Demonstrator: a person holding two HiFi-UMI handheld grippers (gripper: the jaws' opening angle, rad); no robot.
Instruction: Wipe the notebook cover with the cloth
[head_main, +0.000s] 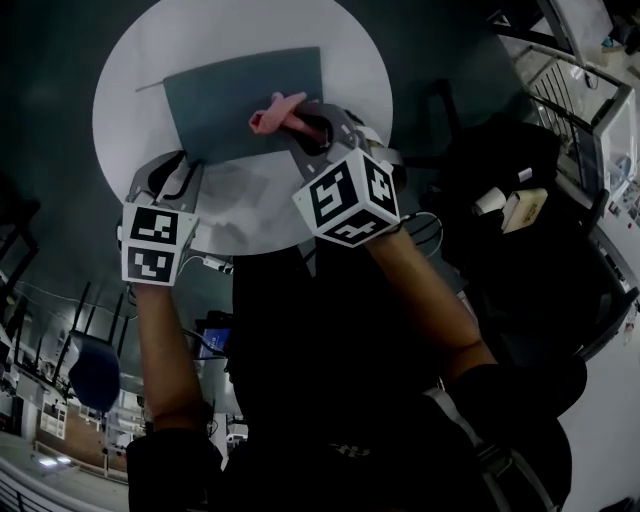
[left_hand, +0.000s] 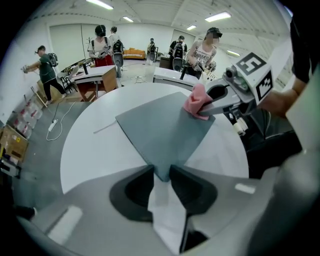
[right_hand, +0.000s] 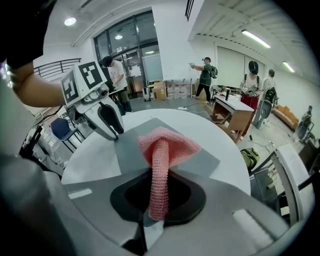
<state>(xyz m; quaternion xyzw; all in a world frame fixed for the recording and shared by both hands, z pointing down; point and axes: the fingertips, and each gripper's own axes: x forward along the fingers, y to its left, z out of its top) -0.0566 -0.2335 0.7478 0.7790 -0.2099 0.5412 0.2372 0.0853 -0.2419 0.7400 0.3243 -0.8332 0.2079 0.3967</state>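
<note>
A grey-blue notebook (head_main: 225, 100) lies shut on the round white table (head_main: 130, 130). My left gripper (head_main: 185, 162) points steeply down at its near left corner. In the left gripper view that corner (left_hand: 161, 167) sits wedged in the narrow gap between my jaws, touching both. My right gripper (head_main: 298, 122) is shut on a pink knitted cloth (head_main: 272, 115), which rests on the cover's right part. In the right gripper view the cloth (right_hand: 167, 145) runs as a roll out of my jaws and spreads on the notebook (right_hand: 205, 159). The left gripper (right_hand: 116, 134) stands at the cover's left.
A thin grey strip (head_main: 150, 87) sticks out from the notebook's far left corner. Dark chairs (head_main: 490, 160) and a beige box (head_main: 525, 208) stand right of the table, and a blue chair (head_main: 95, 375) stands at the lower left. Several people (left_hand: 102, 42) and desks are in the room beyond.
</note>
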